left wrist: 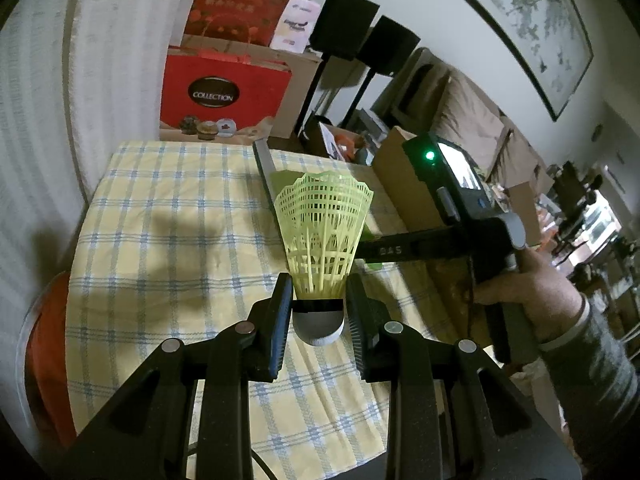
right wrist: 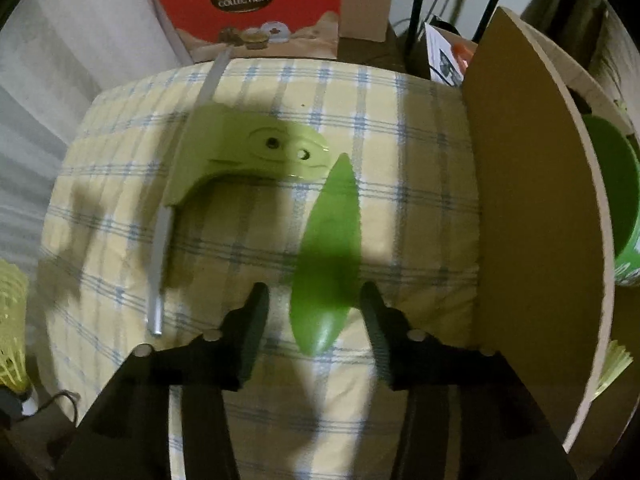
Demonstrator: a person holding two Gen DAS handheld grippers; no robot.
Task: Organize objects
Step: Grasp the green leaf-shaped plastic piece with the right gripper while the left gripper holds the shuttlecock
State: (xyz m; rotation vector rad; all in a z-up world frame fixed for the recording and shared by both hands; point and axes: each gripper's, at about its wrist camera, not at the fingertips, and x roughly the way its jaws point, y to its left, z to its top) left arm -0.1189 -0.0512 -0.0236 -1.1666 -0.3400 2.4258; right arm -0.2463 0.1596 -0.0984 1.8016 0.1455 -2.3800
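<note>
In the left wrist view, an orange object (left wrist: pixel 44 360) sits at the left edge beside the checked tablecloth (left wrist: pixel 160 240). At frame centre the left gripper (left wrist: pixel 319 312) has its fingers drawn narrow onto the base of a yellow-green shuttlecock (left wrist: pixel 324 232), whose skirt stands up above the cloth. A red gift box (left wrist: pixel 220 96) marked COLLECTION stands in the upper left-centre. To the right, a hand (left wrist: pixel 532 292) holds the right gripper's body, its green light on; that gripper's fingers are hidden behind the shuttlecock here.

The right wrist view shows what that one hides. The shuttlecock (right wrist: pixel 12 336) appears only as a sliver at the lower left edge. A grey rod (right wrist: pixel 160 264) lies left of centre, passing under a pale green curved piece (right wrist: pixel 240 152). At lower centre the right gripper (right wrist: pixel 316 320) has its fingers spread wide, either side of a green leaf-shaped piece (right wrist: pixel 328 256) lying on the cloth; whether they touch it cannot be told. A cardboard panel (right wrist: pixel 532 216) fills the right, with a green container (right wrist: pixel 624 200) behind it.
</note>
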